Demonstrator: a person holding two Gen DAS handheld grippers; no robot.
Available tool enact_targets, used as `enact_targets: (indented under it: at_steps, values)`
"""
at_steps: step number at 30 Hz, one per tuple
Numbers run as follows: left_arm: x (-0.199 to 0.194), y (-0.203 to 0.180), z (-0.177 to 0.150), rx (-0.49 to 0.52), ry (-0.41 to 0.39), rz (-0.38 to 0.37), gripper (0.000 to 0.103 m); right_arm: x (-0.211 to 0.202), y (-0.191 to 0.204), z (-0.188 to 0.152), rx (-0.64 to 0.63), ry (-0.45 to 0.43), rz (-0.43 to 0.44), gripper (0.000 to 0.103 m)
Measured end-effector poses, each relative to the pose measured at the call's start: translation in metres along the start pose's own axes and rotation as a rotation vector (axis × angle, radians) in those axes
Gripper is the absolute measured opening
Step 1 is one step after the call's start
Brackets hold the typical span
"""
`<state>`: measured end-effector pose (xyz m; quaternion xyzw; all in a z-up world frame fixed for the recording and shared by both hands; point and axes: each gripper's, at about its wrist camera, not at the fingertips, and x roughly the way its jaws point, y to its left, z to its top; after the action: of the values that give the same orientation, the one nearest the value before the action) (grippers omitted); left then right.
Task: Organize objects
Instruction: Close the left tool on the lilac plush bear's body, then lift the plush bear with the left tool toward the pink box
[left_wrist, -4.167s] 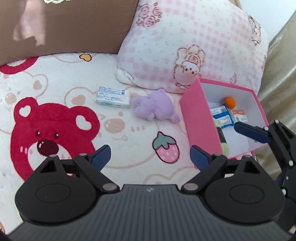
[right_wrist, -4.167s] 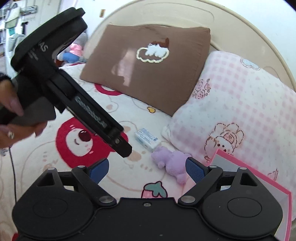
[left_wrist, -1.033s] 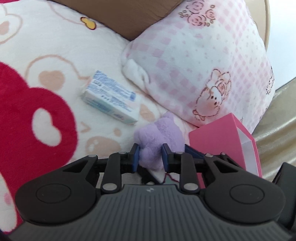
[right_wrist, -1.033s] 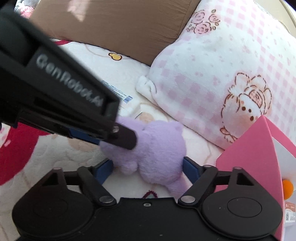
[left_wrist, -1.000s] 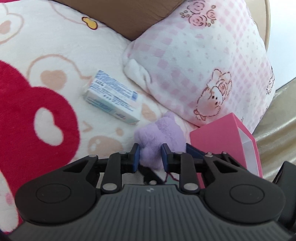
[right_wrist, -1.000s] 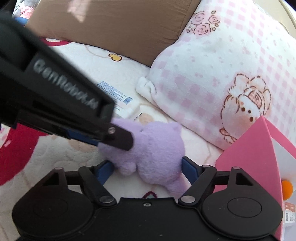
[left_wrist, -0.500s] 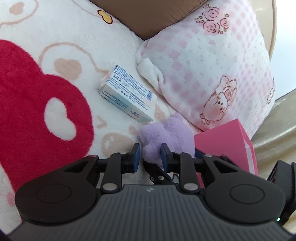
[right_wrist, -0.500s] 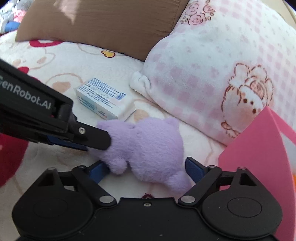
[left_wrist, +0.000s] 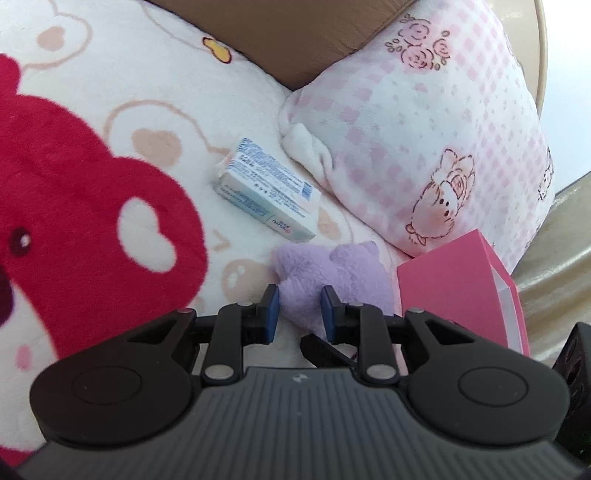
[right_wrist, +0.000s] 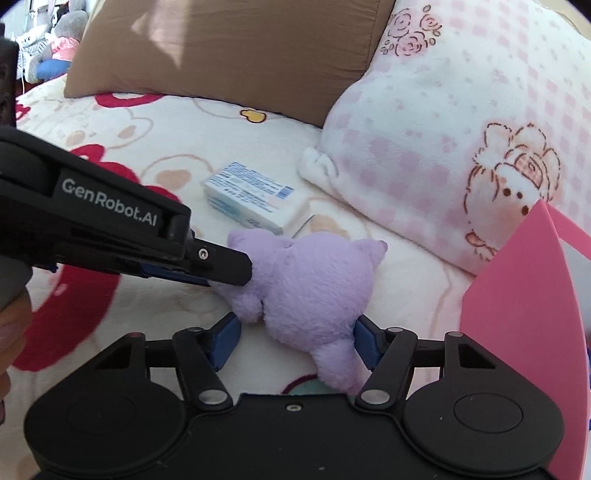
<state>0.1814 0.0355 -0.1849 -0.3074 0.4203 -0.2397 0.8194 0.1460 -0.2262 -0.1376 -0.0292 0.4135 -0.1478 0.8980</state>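
— Two grippers on one purple plush toy (right_wrist: 310, 284)?
— Yes. The left gripper (left_wrist: 300, 314) has its fingers drawn narrow, clamped on a limb at the toy's left end. The right gripper (right_wrist: 295, 341) has its fingers on either side of the toy's lower body and they are closing; the right pad touches the fur, the left sits just beside a paw.
— Where is the toy?
— Lying on the bed's bear-print blanket (left_wrist: 92, 184), between a white-and-blue carton (left_wrist: 267, 195) behind it and a pink box (left_wrist: 458, 291) at its right.
— Anything else near?
— A pink checked pillow (right_wrist: 461, 122) leans behind the box, with a brown pillow (right_wrist: 229, 48) to its left.
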Motion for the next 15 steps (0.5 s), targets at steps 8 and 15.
enact_targets:
  at_steps: [8,15]
  values:
    - [-0.026,0.01,-0.016,-0.05,0.09,0.074,0.023,-0.021,0.012,-0.006,0.035,0.038,0.138,0.072]
    - [-0.03,0.016,-0.017,-0.016,0.11,0.117,0.023,-0.029,0.014,-0.007,-0.006,-0.024,0.125,0.064]
